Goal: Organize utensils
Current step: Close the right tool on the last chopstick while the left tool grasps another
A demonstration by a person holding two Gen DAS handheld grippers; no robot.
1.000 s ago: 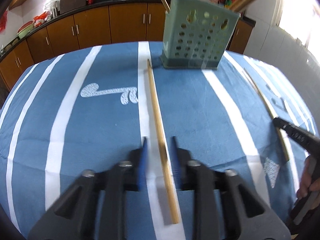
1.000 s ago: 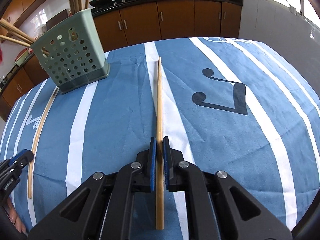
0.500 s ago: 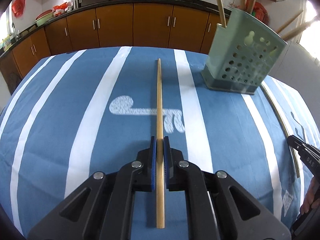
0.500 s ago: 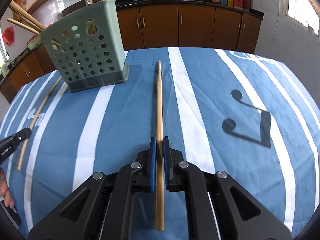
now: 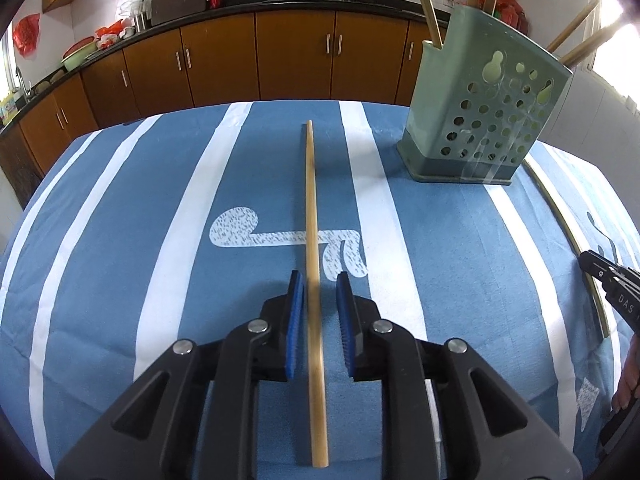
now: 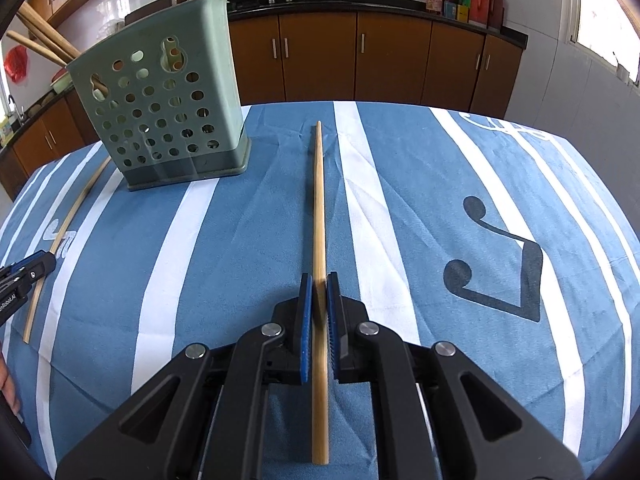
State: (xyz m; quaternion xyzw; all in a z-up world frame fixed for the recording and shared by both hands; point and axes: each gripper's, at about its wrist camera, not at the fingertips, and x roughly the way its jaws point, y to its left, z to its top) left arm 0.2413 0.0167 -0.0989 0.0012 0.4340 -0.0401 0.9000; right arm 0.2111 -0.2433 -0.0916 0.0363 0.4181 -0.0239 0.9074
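A long bamboo chopstick runs forward between the pads of my left gripper, whose jaws stand apart and do not touch it. My right gripper is shut on a second chopstick, which points toward the far table edge. The green perforated utensil holder stands far right in the left wrist view and far left in the right wrist view, with several chopsticks in it. Another chopstick lies on the cloth beside the holder.
The table wears a blue cloth with white stripes. Brown kitchen cabinets and a counter with woks stand behind. The other gripper's tip shows at the right edge and at the left edge.
My left gripper closed on its chopstick and lifted it, and has now opened its jaws around it. My right gripper stays shut on its chopstick and has swung to the right.
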